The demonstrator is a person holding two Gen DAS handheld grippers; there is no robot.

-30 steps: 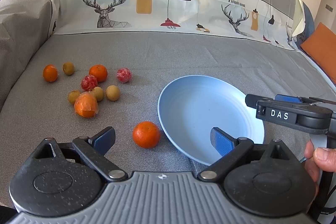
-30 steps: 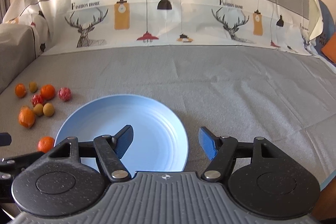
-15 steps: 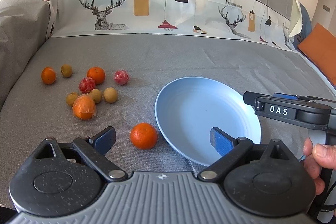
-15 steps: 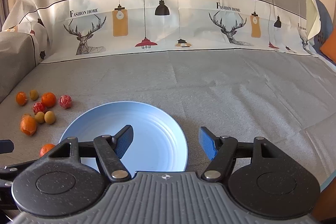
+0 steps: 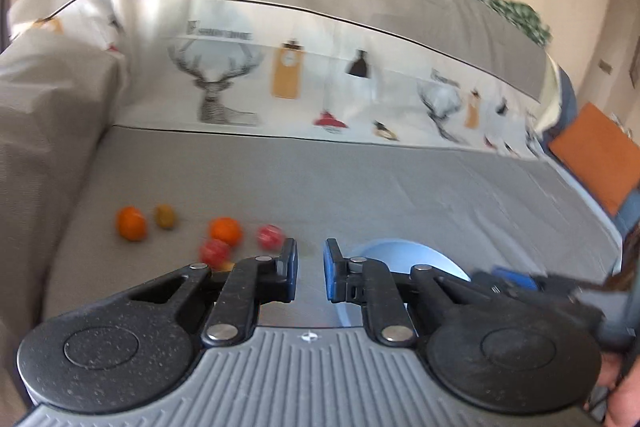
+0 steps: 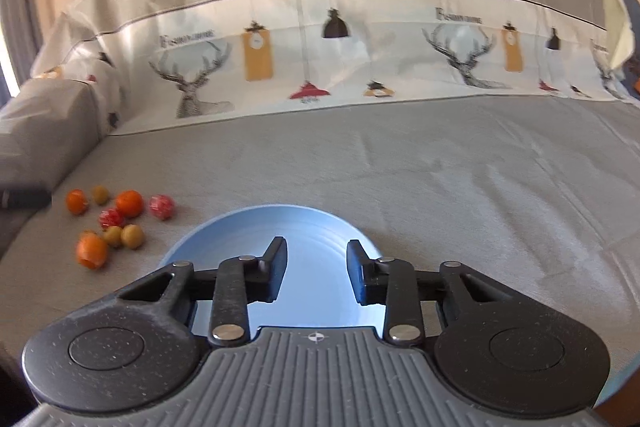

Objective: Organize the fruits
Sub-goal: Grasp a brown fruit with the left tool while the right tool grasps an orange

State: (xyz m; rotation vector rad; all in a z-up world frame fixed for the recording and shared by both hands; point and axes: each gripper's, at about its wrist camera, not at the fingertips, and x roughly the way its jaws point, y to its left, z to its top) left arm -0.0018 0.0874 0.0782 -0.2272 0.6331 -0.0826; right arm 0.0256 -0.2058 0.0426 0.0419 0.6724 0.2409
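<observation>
Loose fruits lie in a cluster on the grey cloth at the left: oranges [image 6: 129, 203] [image 6: 76, 201], a wrapped orange [image 6: 92, 251], red fruits [image 6: 162, 206] and small greenish ones [image 6: 133, 235]. In front of them sits the empty light-blue plate [image 6: 312, 227]. Above its near half hangs my right gripper [image 6: 317, 267], its jaws closing with nothing between them. The left wrist view is blurred. There my left gripper [image 5: 311, 271] is closing to a narrow gap, empty, between a red fruit [image 5: 271, 237] and the plate [image 5: 412, 259]. An orange [image 5: 226, 231] lies beyond it.
The cloth-covered sofa back with deer and lamp prints [image 6: 320, 59] rises behind. A covered armrest [image 5: 44, 131] walls in the left side. An orange cushion [image 5: 596, 155] lies at the far right. A hand [image 5: 616, 391] shows at the lower right corner.
My left gripper has risen and its jaws have gone from wide apart to nearly together. The right jaws have narrowed. The orange nearest the plate is now out of sight behind the grippers.
</observation>
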